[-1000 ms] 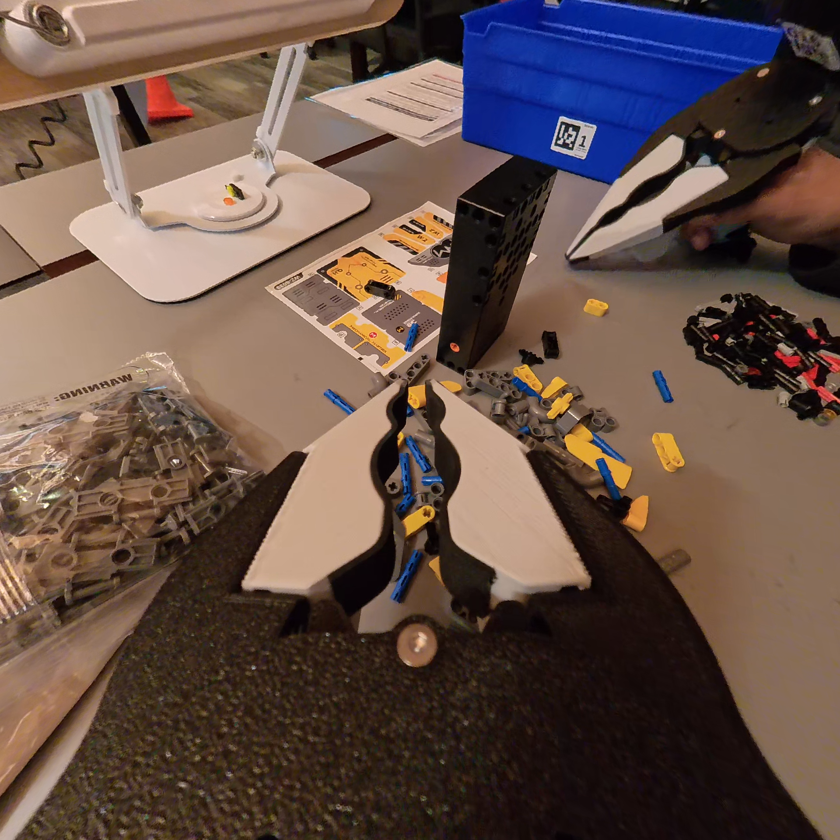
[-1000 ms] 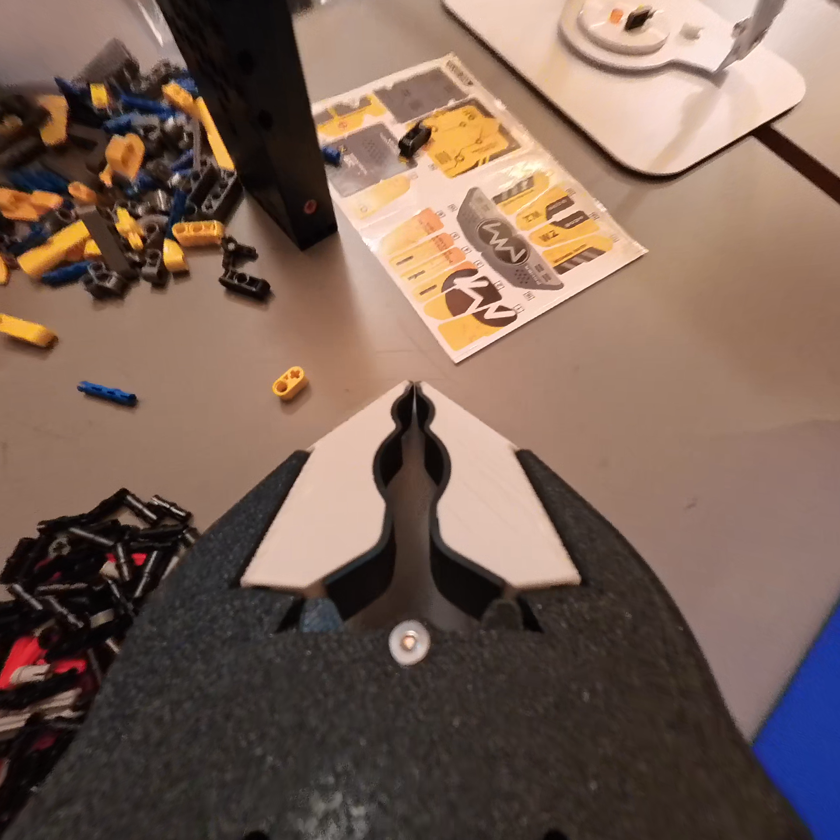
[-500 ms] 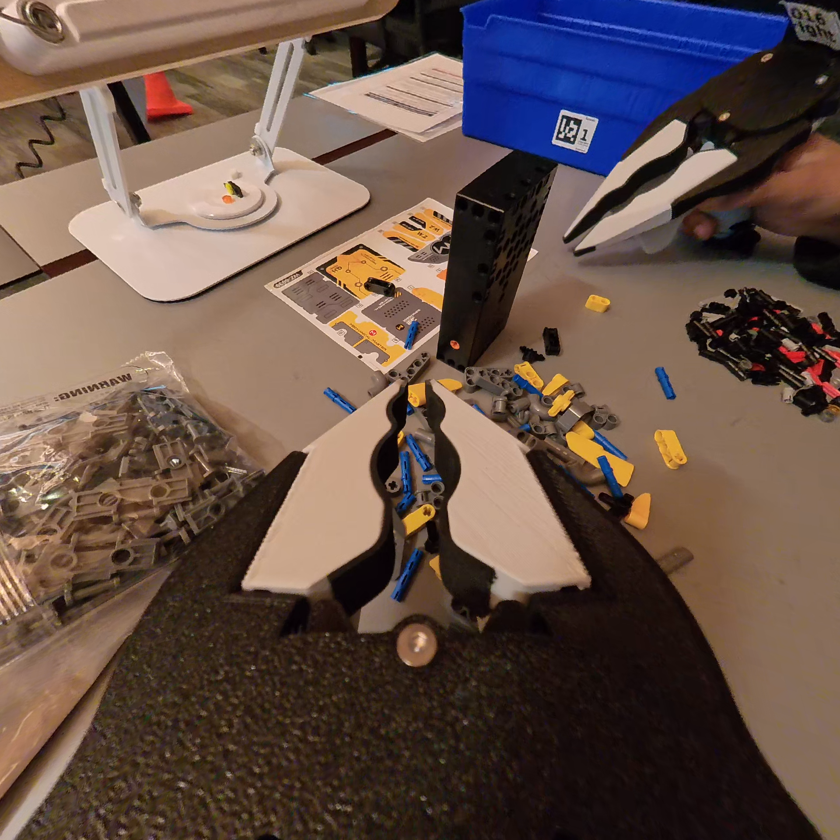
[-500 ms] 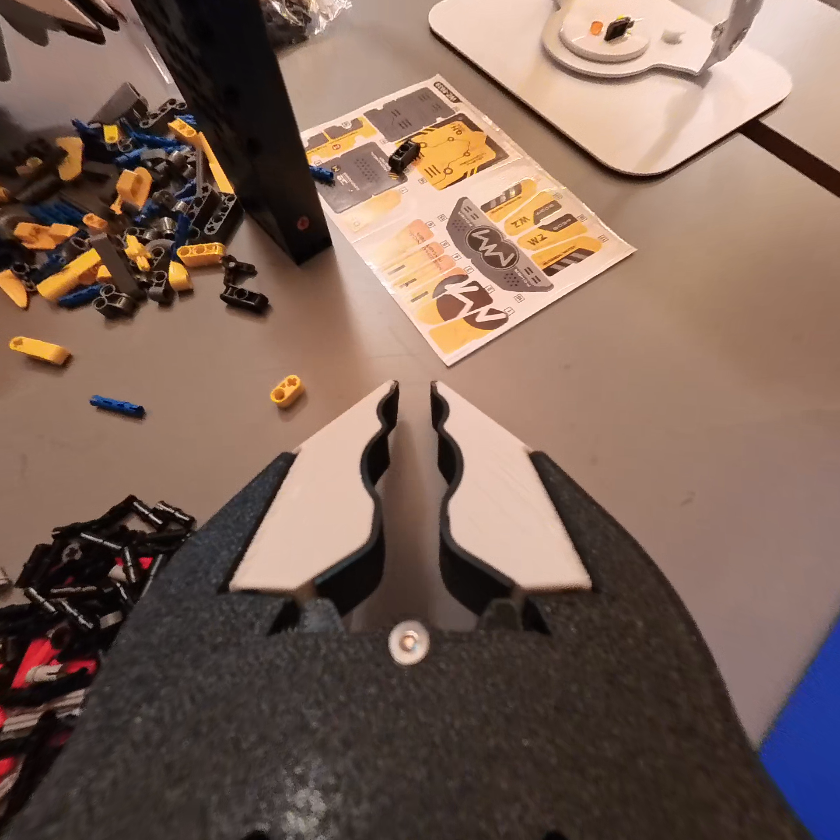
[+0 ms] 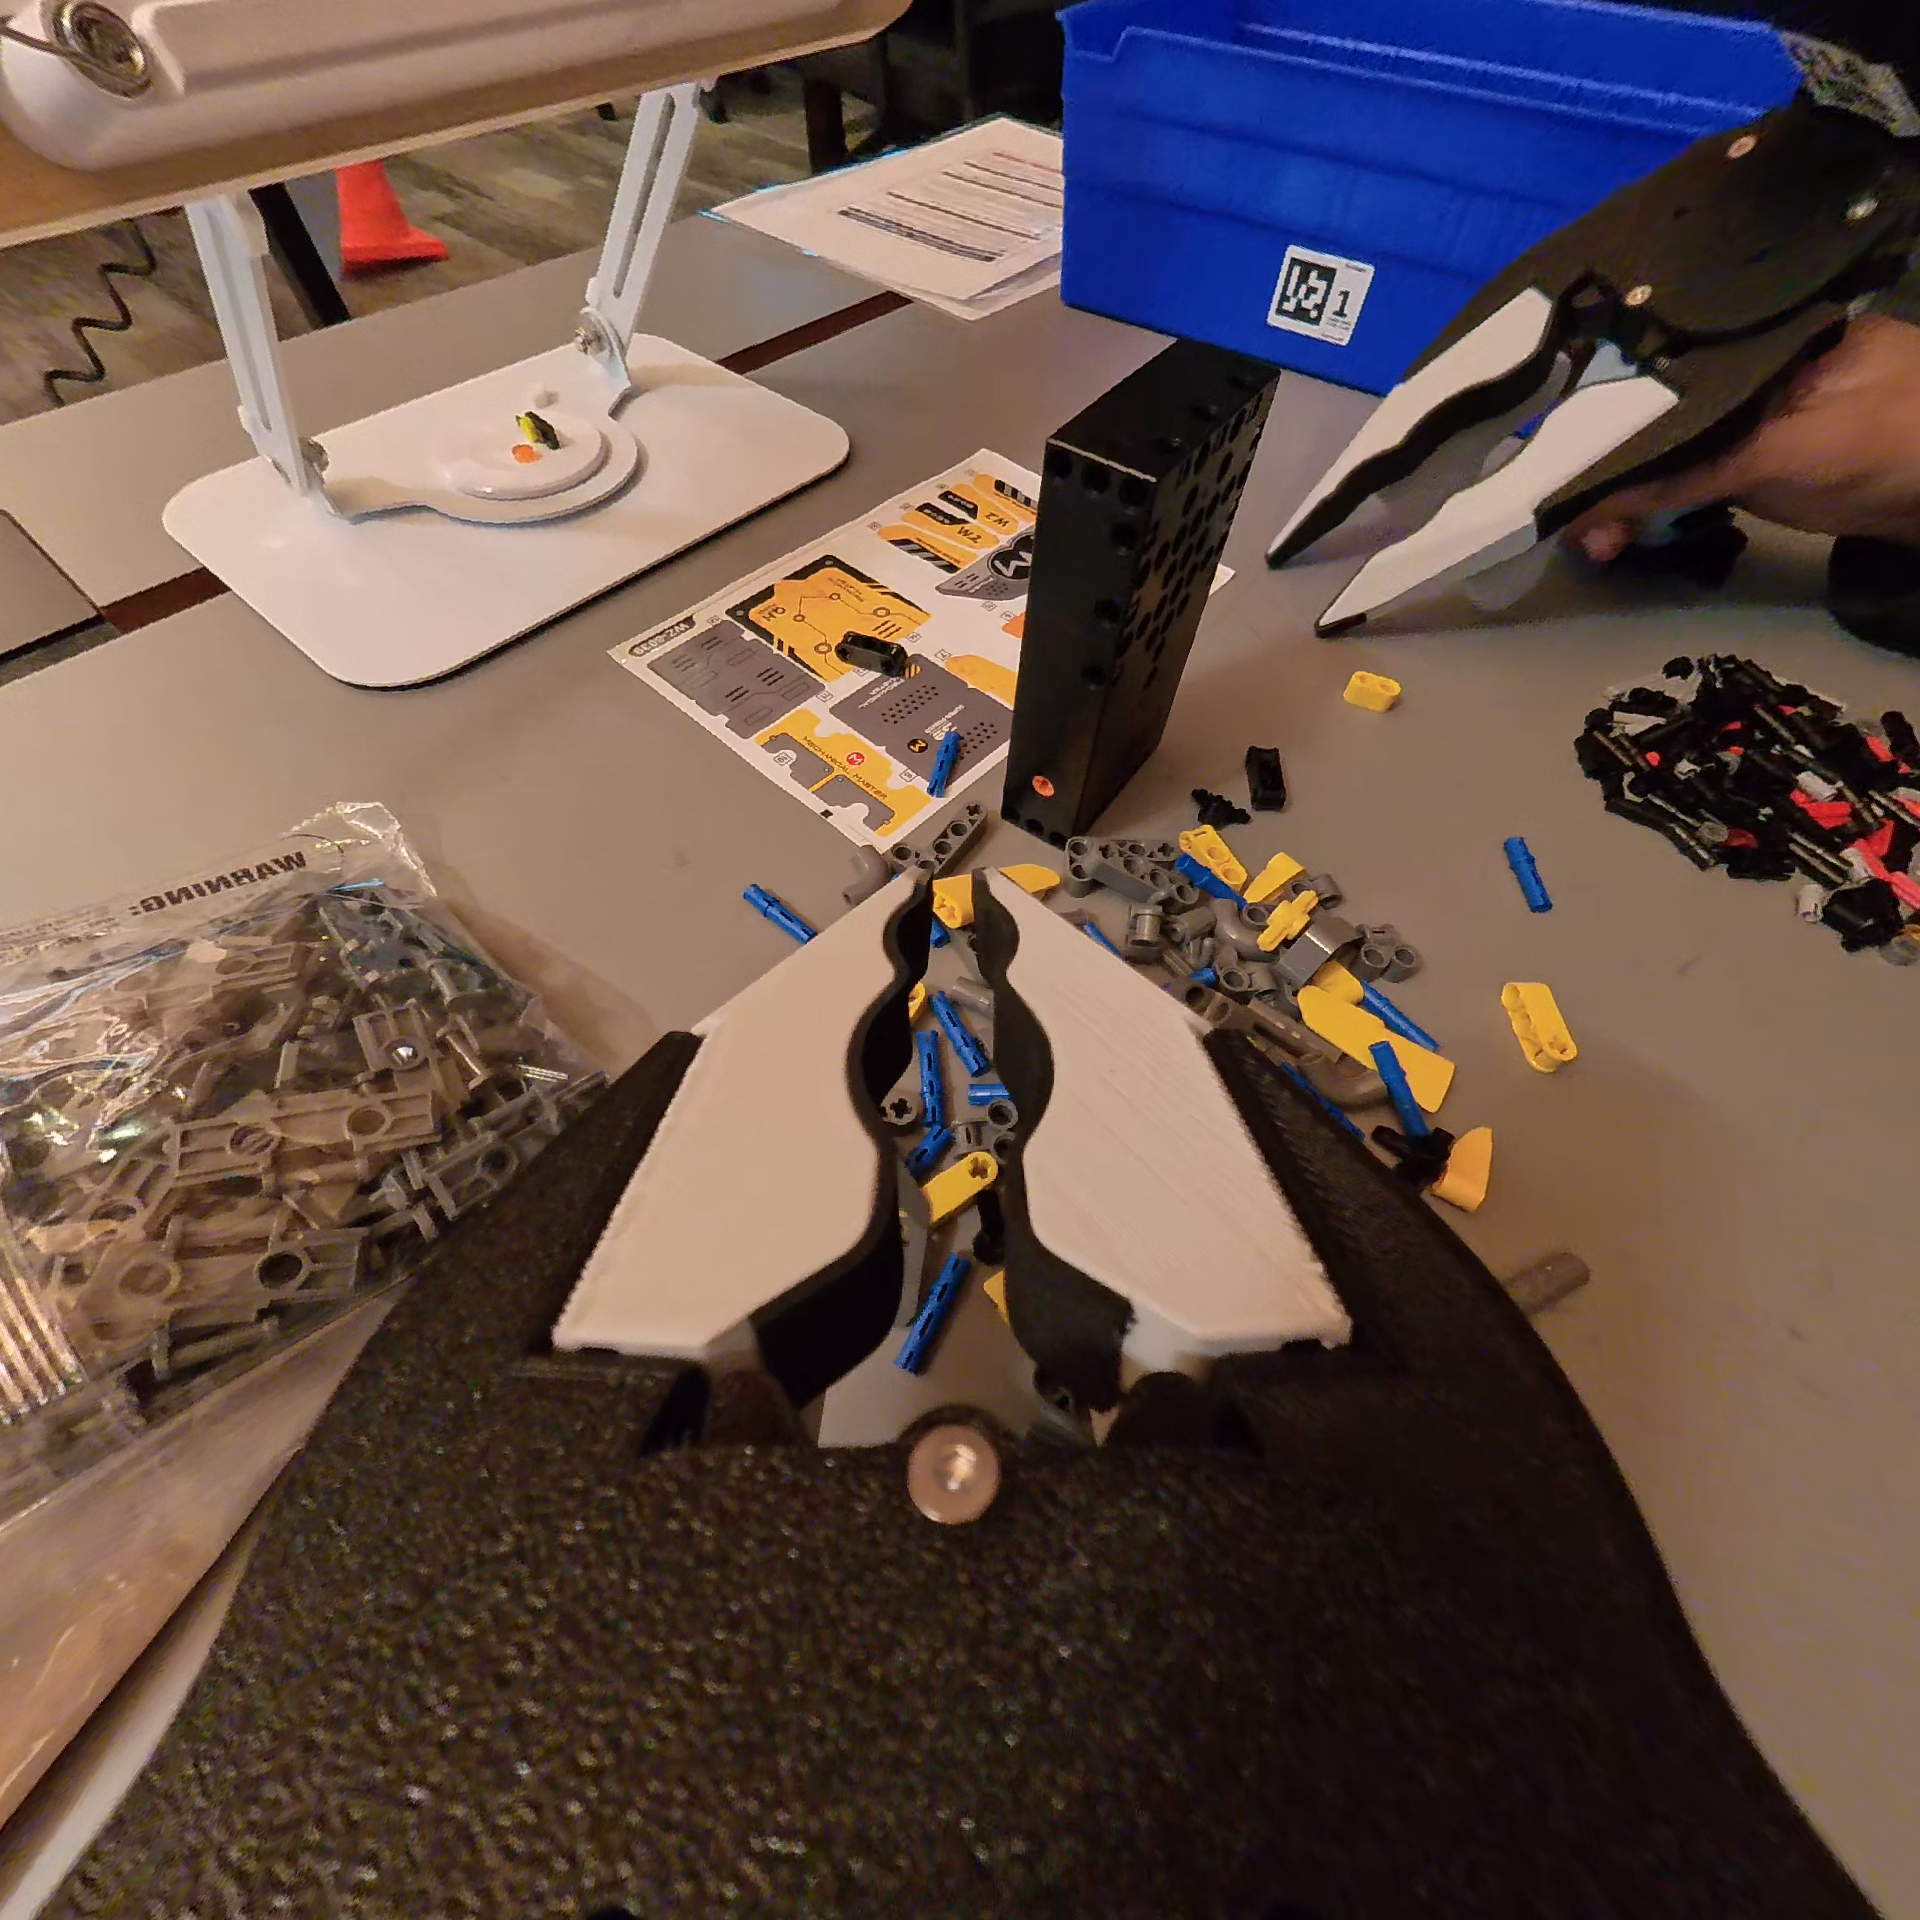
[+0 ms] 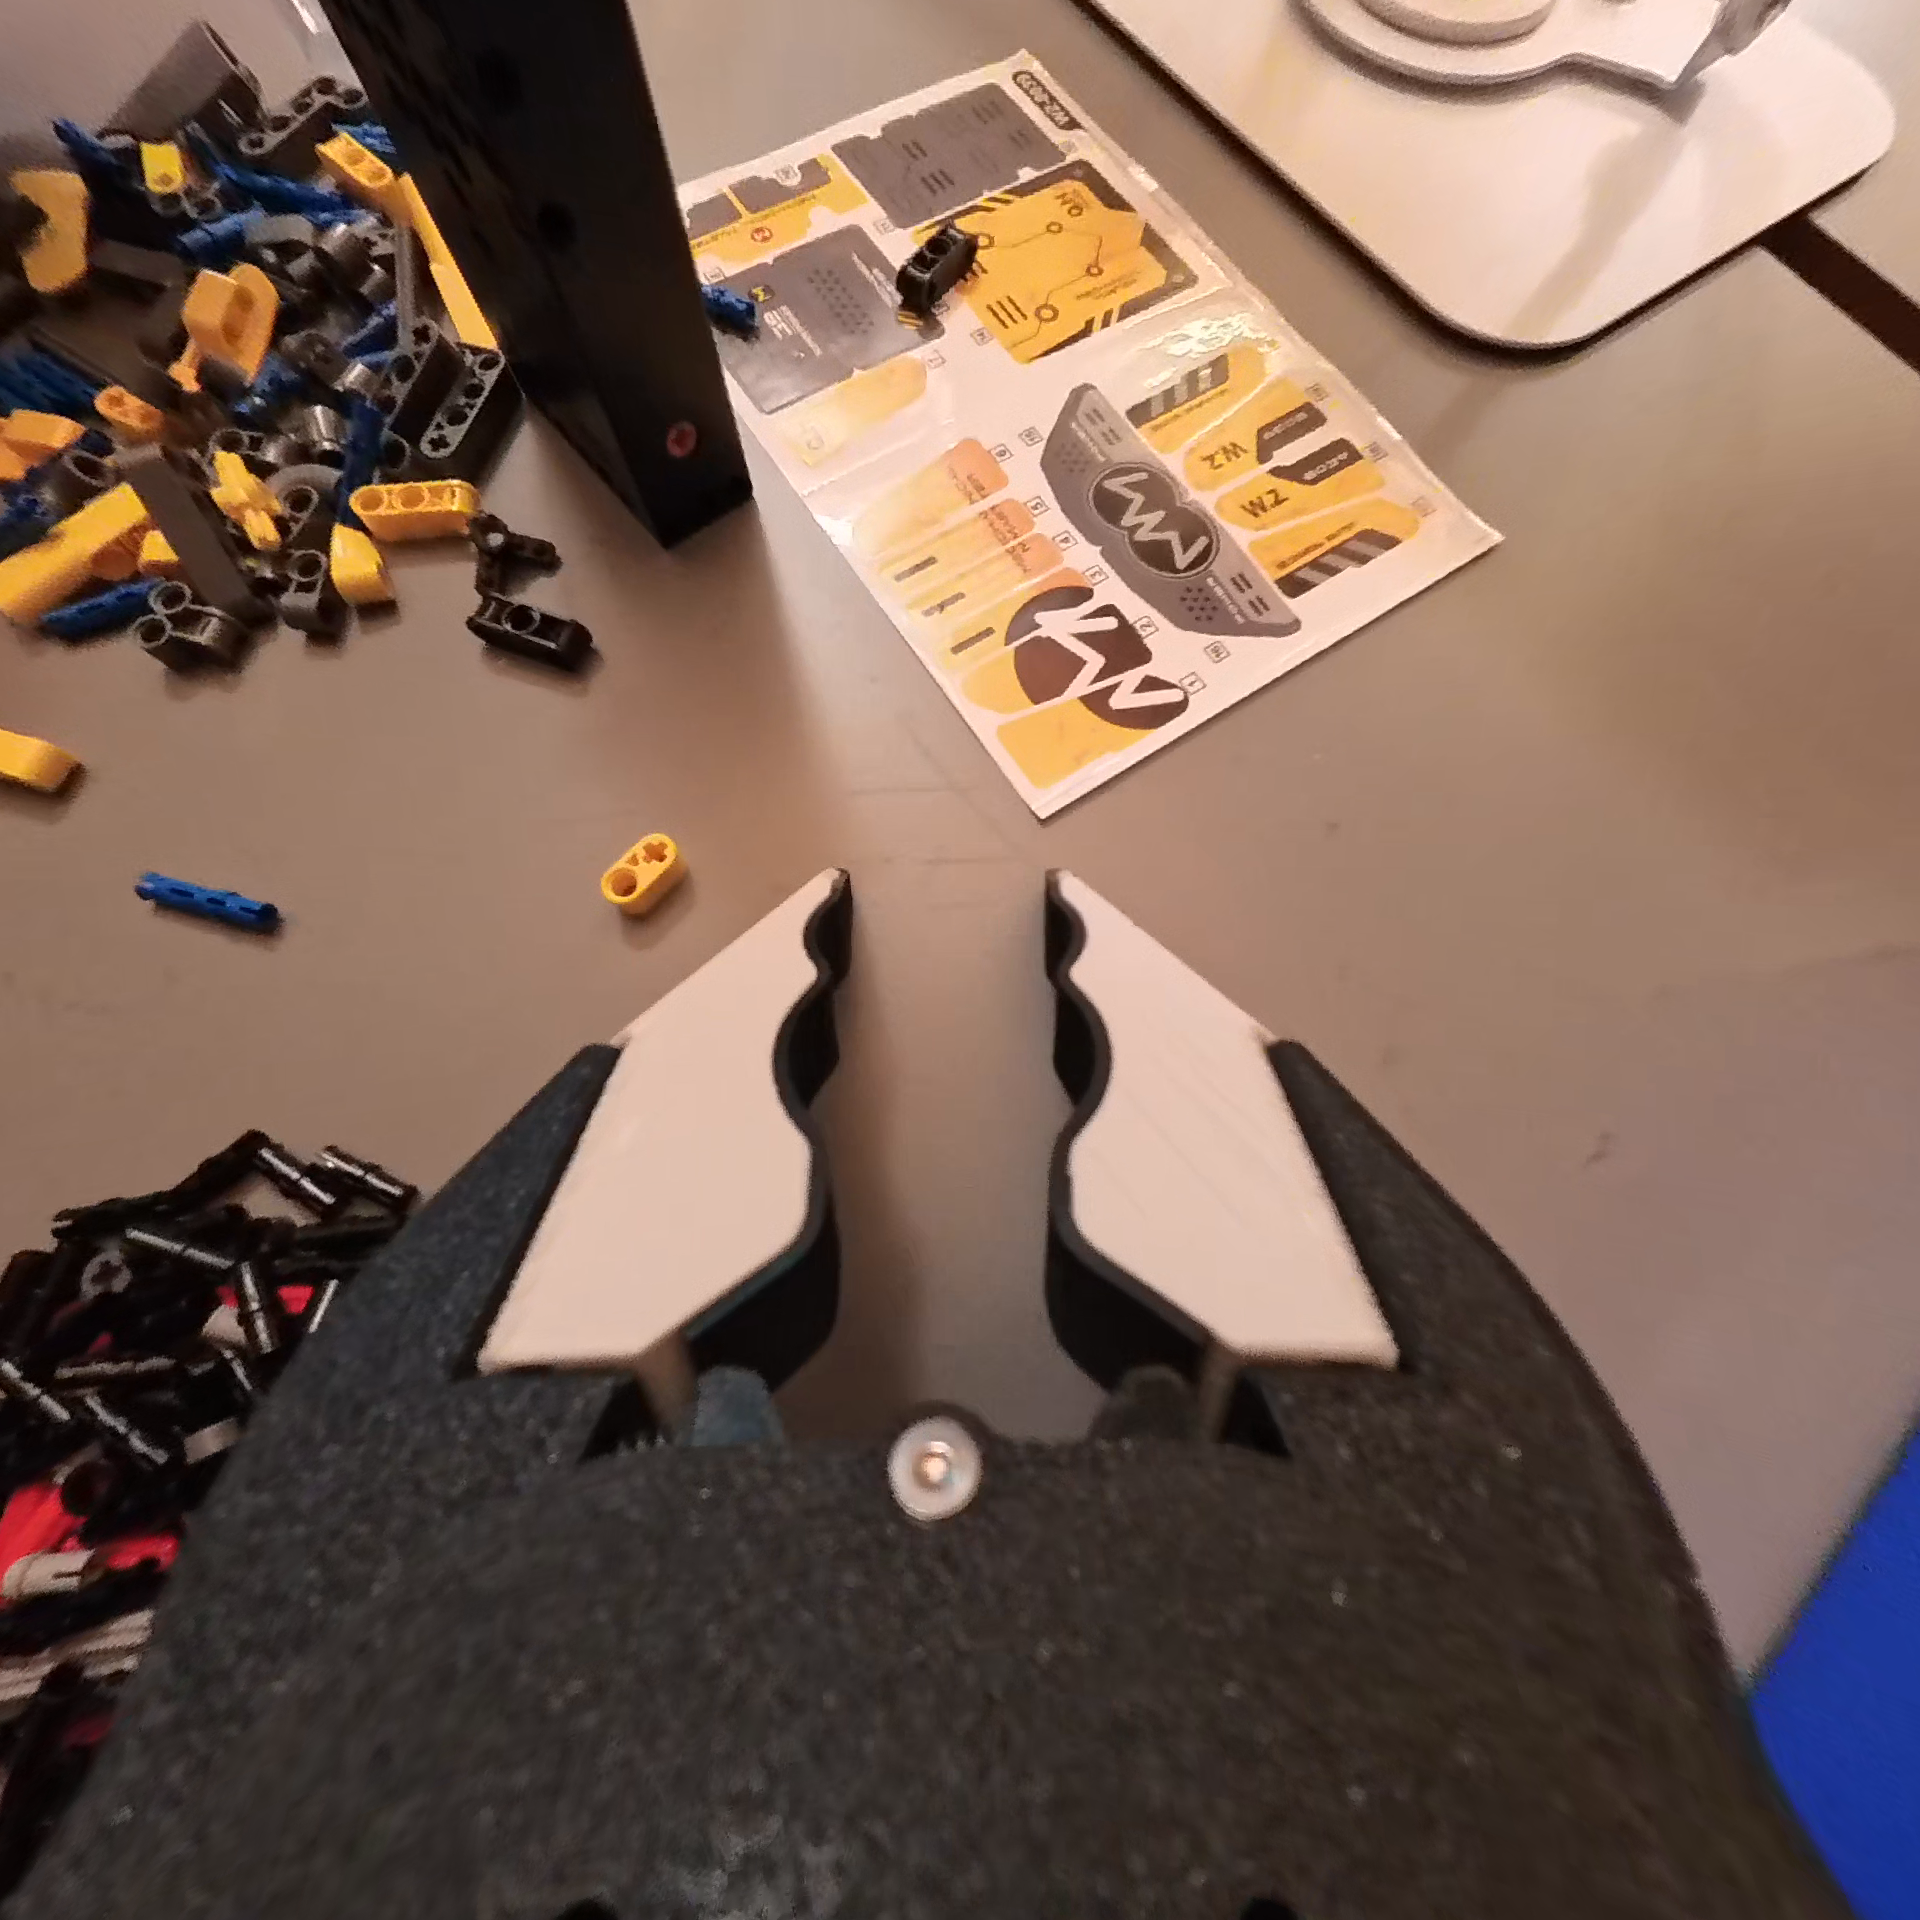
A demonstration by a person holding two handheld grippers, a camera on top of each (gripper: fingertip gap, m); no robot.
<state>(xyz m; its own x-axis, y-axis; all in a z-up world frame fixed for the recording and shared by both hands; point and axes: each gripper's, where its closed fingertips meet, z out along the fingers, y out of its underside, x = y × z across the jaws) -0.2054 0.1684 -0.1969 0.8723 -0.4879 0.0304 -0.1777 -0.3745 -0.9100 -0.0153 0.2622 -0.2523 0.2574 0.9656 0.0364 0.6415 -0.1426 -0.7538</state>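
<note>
My left gripper hovers low over a loose pile of yellow, blue and grey building pieces. Its jaws are a narrow gap apart and hold nothing. A tall black perforated block stands upright just beyond the pile. My right gripper is open and empty over bare grey table. It also shows in the left wrist view, held by a hand and tilted down. Nearest its left fingertip lies a small yellow piece, with a blue pin farther left. The black block and the pile lie ahead to its left.
A sticker sheet carrying a small black piece lies flat beside the block. A bag of grey pieces lies at the left, and a heap of black and red pins at the right. A blue bin and a white stand base stand at the back. The blue pin is about 12 cm from my right fingertips and 15 cm from my left. My left wrist view looks at it from another angle.
My right gripper has gone from shut to wide open and has dropped closer to the table near the small yellow piece. The left gripper has not moved.
</note>
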